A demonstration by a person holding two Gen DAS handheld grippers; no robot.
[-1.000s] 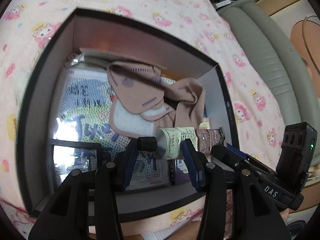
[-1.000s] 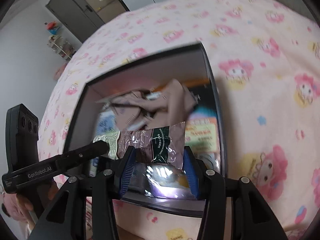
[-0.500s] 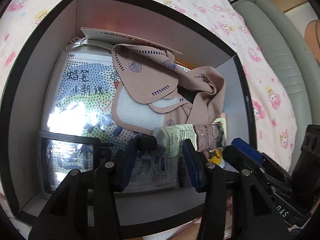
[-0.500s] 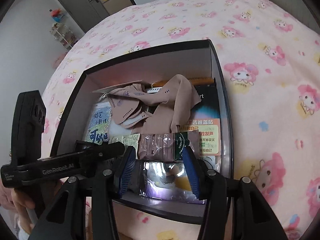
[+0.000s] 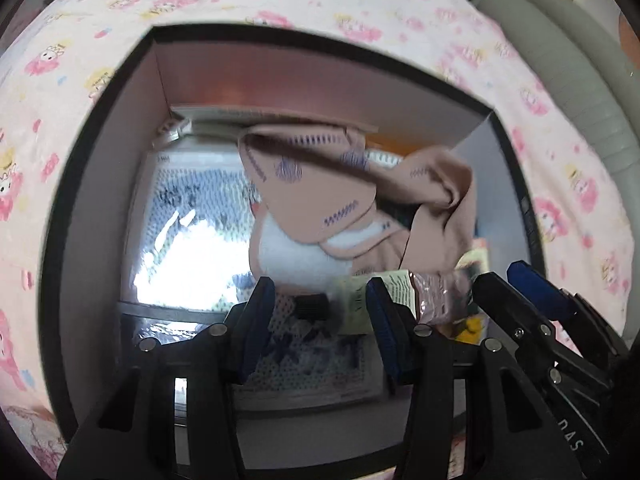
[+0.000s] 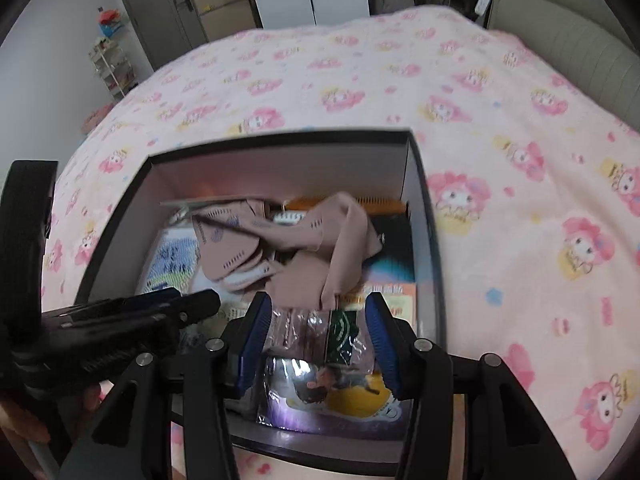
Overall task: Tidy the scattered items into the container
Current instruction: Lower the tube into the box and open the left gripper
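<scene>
A black-rimmed box (image 5: 120, 80) (image 6: 424, 184) sits on the pink bedspread, filled with tan cloth items (image 5: 312, 200) (image 6: 320, 248), booklets and packets. A cream tube with a black cap (image 5: 360, 304) and a crinkled brown end (image 5: 436, 296) lies in the box. My left gripper (image 5: 320, 316) is open above the tube's cap end and holds nothing. My right gripper (image 6: 316, 332) is open above the tube's brown and green end (image 6: 320, 328), also empty. Each gripper shows in the other's view (image 5: 532, 300) (image 6: 132, 316).
The bedspread (image 6: 400, 80) surrounds the box. A grey padded headboard (image 5: 580, 92) (image 6: 560, 20) runs along the right. Cupboards and a shelf (image 6: 116, 68) stand at the far wall. A shiny packet (image 6: 340, 396) lies at the box's near end.
Both grippers have opened and let go of the tube, which now lies in the box. Both have pulled up and back from the box.
</scene>
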